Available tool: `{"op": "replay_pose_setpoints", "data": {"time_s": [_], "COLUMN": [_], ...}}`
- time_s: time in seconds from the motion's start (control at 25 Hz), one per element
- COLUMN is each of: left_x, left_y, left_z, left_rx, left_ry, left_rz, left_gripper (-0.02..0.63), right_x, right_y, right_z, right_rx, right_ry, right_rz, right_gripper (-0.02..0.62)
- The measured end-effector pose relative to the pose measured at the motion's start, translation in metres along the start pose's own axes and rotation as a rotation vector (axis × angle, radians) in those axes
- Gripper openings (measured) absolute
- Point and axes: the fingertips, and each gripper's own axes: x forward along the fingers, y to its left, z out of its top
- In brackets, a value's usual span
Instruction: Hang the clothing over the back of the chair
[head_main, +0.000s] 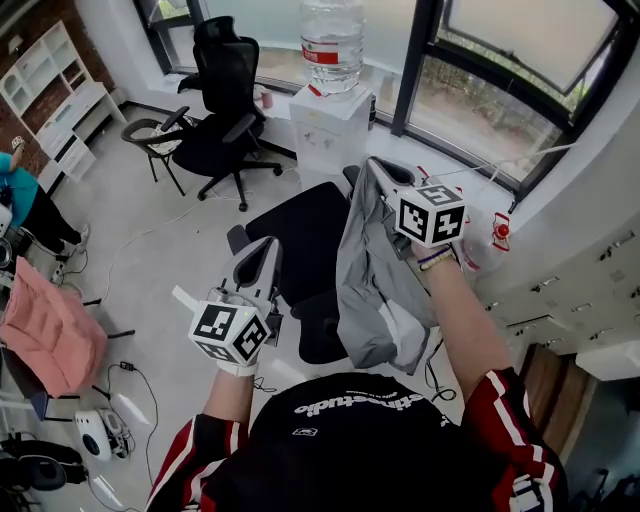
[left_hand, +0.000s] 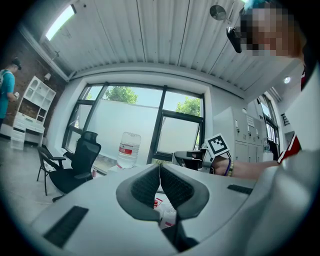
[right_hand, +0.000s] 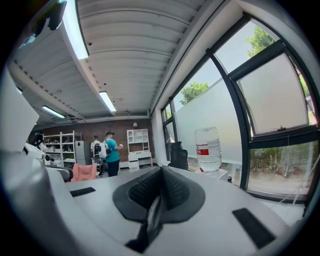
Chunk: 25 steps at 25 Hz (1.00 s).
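Observation:
A grey garment (head_main: 372, 270) with a white lining hangs from my right gripper (head_main: 380, 172), which is shut on its top edge. A thin fold of that cloth (right_hand: 151, 216) shows pinched between the pads in the right gripper view. The garment dangles above and just right of a black office chair (head_main: 305, 235), seen from overhead. My left gripper (head_main: 264, 252) hovers over the chair's left side with its jaws shut and nothing in them. In the left gripper view the pads (left_hand: 150, 184) meet, and the right gripper (left_hand: 192, 159) appears beyond them.
A water dispenser (head_main: 330, 135) with a large bottle (head_main: 333, 40) stands by the windows behind the chair. A second black office chair (head_main: 220, 100) is at the back left. A pink cloth (head_main: 45, 330) drapes a seat at far left, near a person in teal (head_main: 20, 195). Cables cross the floor.

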Motion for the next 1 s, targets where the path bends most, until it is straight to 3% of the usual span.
{"op": "replay_pose_setpoints", "data": {"time_s": [0.64, 1.0], "left_x": [0.011, 0.010], "left_y": [-0.042, -0.062], "left_z": [0.001, -0.006], "left_rx": [0.020, 0.020], "left_ry": [-0.005, 0.004], "left_rz": [-0.091, -0.112], "left_gripper": [0.025, 0.025], "right_x": [-0.126, -0.176], "right_y": [0.045, 0.051], "right_z": [-0.031, -0.064], "right_rx": [-0.051, 0.034], "right_ry": [0.009, -0.034], "right_rz": [-0.019, -0.082], "right_gripper": [0.017, 0.017]}}
